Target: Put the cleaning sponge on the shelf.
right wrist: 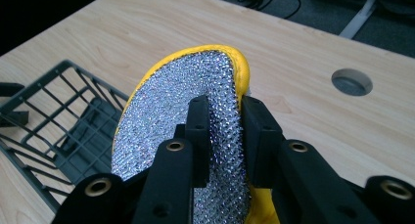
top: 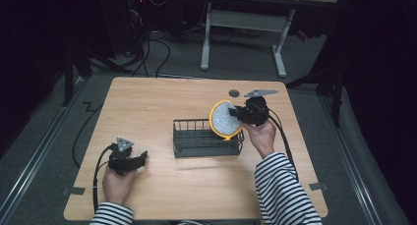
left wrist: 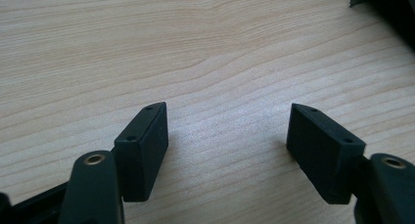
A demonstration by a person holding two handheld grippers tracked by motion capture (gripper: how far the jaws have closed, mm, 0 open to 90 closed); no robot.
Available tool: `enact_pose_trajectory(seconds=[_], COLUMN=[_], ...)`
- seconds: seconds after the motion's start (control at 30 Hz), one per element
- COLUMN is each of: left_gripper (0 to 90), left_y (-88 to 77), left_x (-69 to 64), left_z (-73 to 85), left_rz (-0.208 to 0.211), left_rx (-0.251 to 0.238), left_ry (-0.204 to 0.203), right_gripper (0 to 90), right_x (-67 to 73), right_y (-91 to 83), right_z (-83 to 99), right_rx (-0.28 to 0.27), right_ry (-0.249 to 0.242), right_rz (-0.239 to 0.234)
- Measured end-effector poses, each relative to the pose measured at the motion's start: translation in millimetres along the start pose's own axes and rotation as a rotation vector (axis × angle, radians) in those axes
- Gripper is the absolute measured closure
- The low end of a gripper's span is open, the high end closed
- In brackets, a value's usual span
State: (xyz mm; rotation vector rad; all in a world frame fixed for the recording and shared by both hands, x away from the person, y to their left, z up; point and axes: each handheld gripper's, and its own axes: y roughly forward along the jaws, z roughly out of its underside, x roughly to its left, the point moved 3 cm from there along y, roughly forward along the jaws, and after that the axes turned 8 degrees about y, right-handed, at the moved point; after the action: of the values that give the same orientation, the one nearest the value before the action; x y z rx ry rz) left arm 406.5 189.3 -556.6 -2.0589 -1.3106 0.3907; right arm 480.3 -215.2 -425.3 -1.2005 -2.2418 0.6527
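The right gripper [top: 237,113] has its fingers pinched on the yellow scrubber [top: 225,119], held up over the end of the wire basket [top: 206,138] and not yet put inside, while the left gripper [top: 140,158] rests wide open on the worktop [top: 147,102].

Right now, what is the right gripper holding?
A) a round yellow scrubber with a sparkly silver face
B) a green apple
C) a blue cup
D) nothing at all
A: in the right gripper view the right gripper has its jaws clamped on the edge of the yellow scrubber, and the high view shows it held over the right end of the dark wire basket.
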Motion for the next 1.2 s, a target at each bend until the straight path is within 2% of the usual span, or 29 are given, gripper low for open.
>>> enact_pose_trajectory(seconds=[0.13,0.33,0.63,0.8,0.93,1.0,1.1,1.2], left_gripper=[32.3,32.2,32.2,32.2,32.1,32.1,31.8,31.7], left_y=[0.0,0.0,0.0,0.0,0.1,0.1,0.2,0.2], left_x=[0.0,0.0,0.0,0.0,0.0,0.1,0.0,0.0], left_z=[0.0,0.0,0.0,0.0,-0.1,-0.1,-0.2,-0.2], left_rz=[0.000,0.001,0.001,0.000,0.001,0.001,0.002,0.002], left_rx=[0.000,0.000,0.000,0.000,-0.001,0.000,0.001,0.001], left_ry=[0.000,0.000,0.000,0.000,-0.001,-0.001,0.000,0.000], right_gripper=[75.2,74.6,73.6,69.9,52.2,46.5,42.0,43.0], right_x=[-1.6,2.8,6.5,8.0,9.9,10.3,7.7,5.1], right_y=[2.1,3.8,6.3,4.9,-1.9,-7.5,-19.3,-30.6], right_z=[5.9,10.2,19.3,24.9,22.3,20.3,16.9,15.6], right_rx=[0.008,0.037,0.068,0.099,0.064,0.036,-0.008,-0.030], right_ry=[0.012,-0.022,-0.025,-0.056,-0.061,-0.059,-0.044,-0.038], right_rz=[-0.016,-0.022,-0.042,-0.023,-0.022,-0.010,0.001,0.007])
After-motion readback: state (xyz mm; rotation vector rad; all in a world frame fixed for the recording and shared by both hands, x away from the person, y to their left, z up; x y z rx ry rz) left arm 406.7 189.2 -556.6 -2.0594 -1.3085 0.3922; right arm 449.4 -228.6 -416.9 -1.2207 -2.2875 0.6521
